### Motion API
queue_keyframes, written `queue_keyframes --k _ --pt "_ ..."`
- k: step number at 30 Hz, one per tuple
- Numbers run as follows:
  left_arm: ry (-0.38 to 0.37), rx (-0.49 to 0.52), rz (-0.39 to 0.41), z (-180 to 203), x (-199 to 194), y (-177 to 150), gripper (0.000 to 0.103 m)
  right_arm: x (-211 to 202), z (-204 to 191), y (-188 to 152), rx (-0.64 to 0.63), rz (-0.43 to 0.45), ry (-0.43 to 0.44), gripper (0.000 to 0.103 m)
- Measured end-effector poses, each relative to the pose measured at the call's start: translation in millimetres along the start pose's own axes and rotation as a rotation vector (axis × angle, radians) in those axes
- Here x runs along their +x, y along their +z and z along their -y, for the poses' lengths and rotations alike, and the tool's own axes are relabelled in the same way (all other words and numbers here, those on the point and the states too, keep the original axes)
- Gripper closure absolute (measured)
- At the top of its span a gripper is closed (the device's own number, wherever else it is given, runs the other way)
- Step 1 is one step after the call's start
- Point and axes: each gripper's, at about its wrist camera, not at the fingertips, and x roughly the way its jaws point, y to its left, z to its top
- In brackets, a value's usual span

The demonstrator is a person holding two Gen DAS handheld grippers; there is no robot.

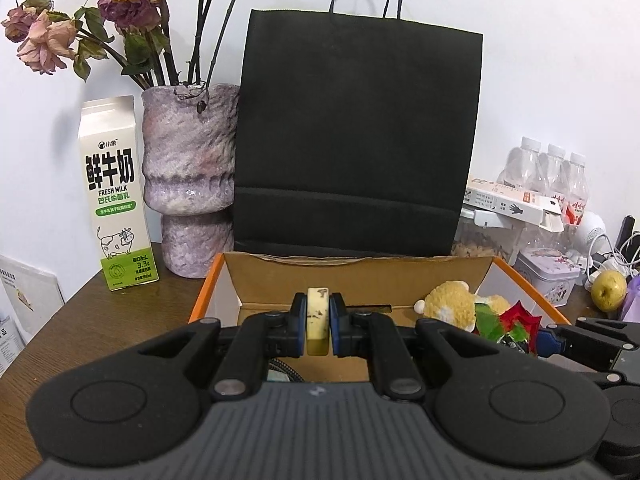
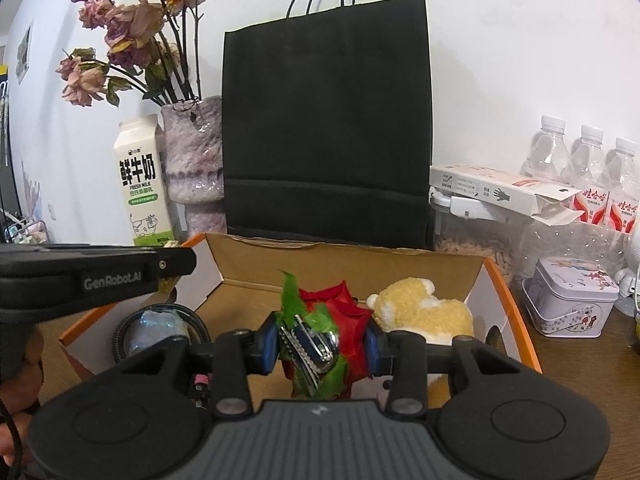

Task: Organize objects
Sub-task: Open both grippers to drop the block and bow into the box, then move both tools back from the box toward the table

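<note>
- Left gripper (image 1: pixel 318 322) is pinching 1 yellowish slab (image 1: pixel 317 312), upright btwn its blue pads, hovering over the box (image 1: pixel 520 280).
- Right gripper (image 2: pixel 322 346) is clamping 1 red fake rose (image 2: pixel 344 308) w/ green leaves; a silver-blue clip-like thing (image 2: pixel 312 346) is sitting btwn the pads too, what it is I can't tell.
- 1 orange-rimmed cardboard box is sitting open in front of the bag (image 1: pixel 356 136); both grippers are hanging over it.
- Inside box: 1 yellow plush (image 2: pixel 424 312) lying at right, just beside the rose; 1 dark coiled cable (image 2: pixel 120 332) w/ something pale inside the coil at left.
- 1 black paper bag w/ 2 handles is standing upright against the wall, right behind the box.
- 1 milk carton (image 1: pixel 116 196) is standing at left, just beside 1 purple vase (image 1: pixel 188 176) holding several dried roses (image 1: pixel 48 40).
- 3 water bottles (image 2: pixel 588 156) are lined up at right, by the wall.
- 1 long white carton (image 2: pixel 500 194), end flap open, is lying atop a clear container in front of the bottles.
- 1 small tin (image 2: pixel 568 300) is sitting on the table, right of the box.
- 1 yellow-green fruit (image 1: pixel 608 290) is lying further right, near white cables.
</note>
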Motion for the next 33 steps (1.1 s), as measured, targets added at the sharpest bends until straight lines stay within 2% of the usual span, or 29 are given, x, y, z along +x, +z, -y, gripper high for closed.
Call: queue_keyframes --k 5,8,9,10,11,12,13,14,16,33 --pt "-0.001 0.005 -0.01 1.0 0.8 -0.8 0.091 1.9 -1.1 -0.7 -0.01 -0.012 -0.012 0.063" --pt "0.007 0.006 -0.012 1.1 0.4 -0.3 0.085 2.7 -1.3 -0.9 -0.012 -0.015 -0.023 0.059" --pt "0.007 0.008 -0.013 1.2 0.4 0.0 0.076 2.7 -1.2 -0.8 -0.01 -0.015 -0.029 0.053" --pt "0.012 0.009 -0.012 1.1 0.4 0.3 0.059 2.5 -0.9 -0.7 -0.009 -0.013 -0.035 0.043" --pt "0.022 0.01 -0.008 1.2 0.2 0.4 0.05 2.3 -0.6 -0.6 -0.008 -0.011 -0.043 0.036" --pt "0.033 0.01 -0.003 1.3 -0.4 0.5 0.031 2.1 -0.5 -0.6 -0.008 -0.008 -0.054 0.021" --pt "0.042 0.007 0.004 1.0 -1.2 0.8 0.011 1.8 -0.5 -0.5 -0.009 -0.001 -0.064 0.01" --pt "0.049 0.002 0.011 0.4 -2.0 1.1 0.002 1.4 -0.6 -0.5 -0.01 0.006 -0.071 0.008" --pt "0.066 -0.005 0.036 -0.6 -5.1 1.4 0.0 1.2 -0.1 0.2 -0.008 0.005 -0.068 0.005" --pt "0.06 -0.01 0.023 -2.6 -6.5 3.9 0.0 -1.8 -2.0 1.2 -0.015 0.004 -0.065 0.003"
